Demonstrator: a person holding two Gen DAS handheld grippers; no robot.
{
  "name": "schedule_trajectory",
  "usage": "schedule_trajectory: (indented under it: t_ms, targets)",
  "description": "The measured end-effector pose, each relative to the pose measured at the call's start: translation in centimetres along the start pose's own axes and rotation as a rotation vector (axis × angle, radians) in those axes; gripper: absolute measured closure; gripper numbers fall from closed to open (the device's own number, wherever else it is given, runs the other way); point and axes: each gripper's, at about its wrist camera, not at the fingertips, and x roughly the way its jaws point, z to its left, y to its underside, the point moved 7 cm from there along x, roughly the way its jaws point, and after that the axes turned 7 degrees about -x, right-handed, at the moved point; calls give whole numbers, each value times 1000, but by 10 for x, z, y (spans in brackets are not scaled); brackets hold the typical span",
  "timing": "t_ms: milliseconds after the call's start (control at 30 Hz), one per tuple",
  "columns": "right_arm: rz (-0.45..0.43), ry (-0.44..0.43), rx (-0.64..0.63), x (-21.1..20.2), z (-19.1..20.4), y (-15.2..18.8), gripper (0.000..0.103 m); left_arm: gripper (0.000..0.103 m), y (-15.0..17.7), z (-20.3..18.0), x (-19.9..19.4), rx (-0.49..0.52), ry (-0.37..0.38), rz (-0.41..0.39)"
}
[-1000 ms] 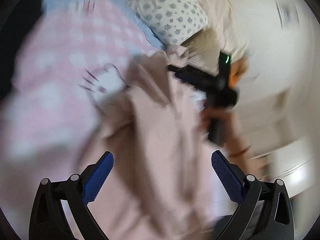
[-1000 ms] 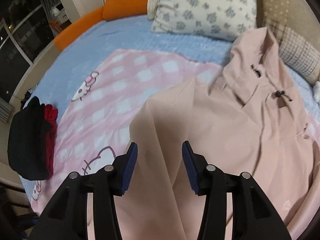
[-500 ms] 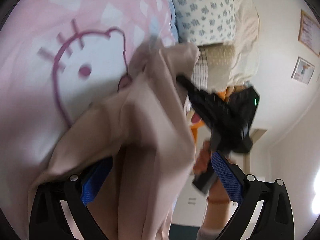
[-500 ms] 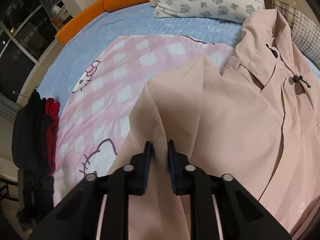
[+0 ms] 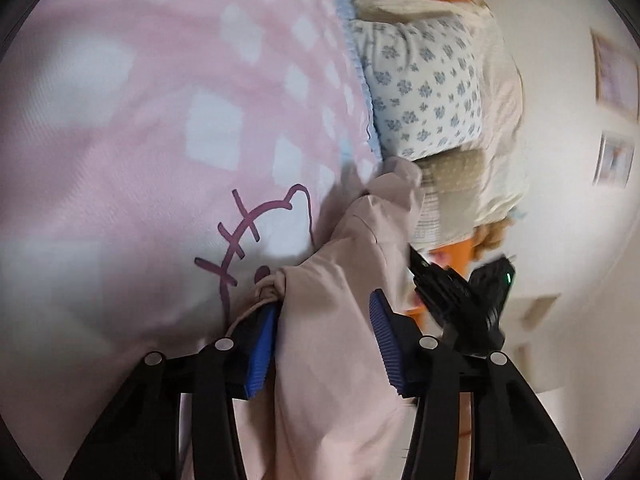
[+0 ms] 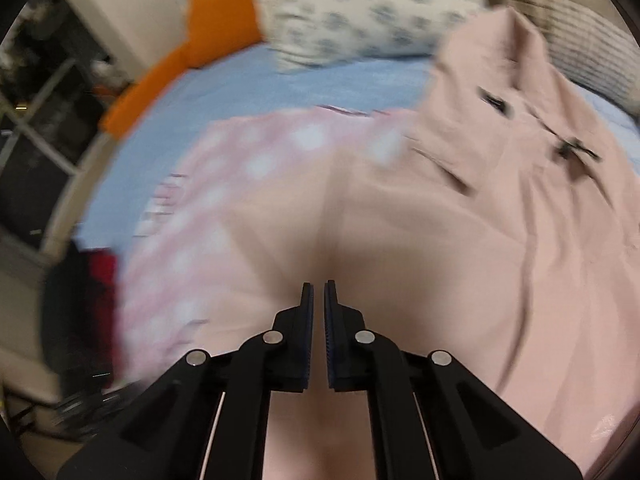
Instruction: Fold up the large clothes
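Both jaws have just been closing since the earlier frames. Right hand-held gripper (image 6: 319,300) clamps the pink jacket (image 6: 460,240); left hand-held gripper (image 5: 324,320) stands half apart, jacket fabric between at 12 o'clock.

One pink hooded jacket (image 6: 460,248), one checked blanket (image 5: 160,128), one floral pillow (image 5: 424,92), two tongs (image 6: 319,292)

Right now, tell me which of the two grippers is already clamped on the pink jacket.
The right gripper: its blue pads pinch the pink jacket. The left gripper has been closing, with fabric still loose between its pads.
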Motion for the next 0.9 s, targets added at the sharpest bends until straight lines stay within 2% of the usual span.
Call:
schedule_trajectory:
  t_ms: [33,100,167,200,233,267,300,333,433,533,600,667,700,767,833,900]
  targets:
    - [21,10,21,8,-9,6,97,43,2,-4,-6,36,-29,-17]
    - [-1,0,39,8,-13,13,97,38,5,-10,-26,98,-76,-65]
    - [-96,-50,-4,-13,2,15,97,38,7,-28,-50,183,-109,-111]
    - [-134,-67,-31,-22,10,14,97,37,10,-39,-58,219,-103,-119]
    - [-205,-122,-80,-40,30,11,97,37,14,-53,-64,261,-92,-119]
    - [-230,-158,-102,-47,40,10,95,36,22,-75,-68,333,-78,-110]
    - [-230,-230,-142,-51,60,9,95,31,30,-91,-66,385,-68,-95]
    - [-200,-247,-169,-48,71,9,96,26,38,-106,-61,441,-61,-70]
    - [-94,-173,-221,-17,80,10,95,26,57,-132,-29,553,-98,-4]
    - [-69,-81,-199,7,65,5,95,28,57,-114,17,554,-213,71]
    - [-82,-74,-153,15,49,-1,100,29,49,-76,39,476,-320,100]
    - [-92,-70,-94,28,31,-8,100,38,43,-43,50,391,-381,122]
    - [-84,-54,-61,37,21,-12,99,43,43,-31,52,372,-382,129]
    - [-64,-13,-13,51,-1,-13,103,45,47,-30,48,438,-395,106]
    - [-89,-59,59,62,-14,-13,103,45,54,-31,49,503,-446,97]
    - [-106,-25,29,63,-11,-13,103,44,57,-31,52,536,-480,92]
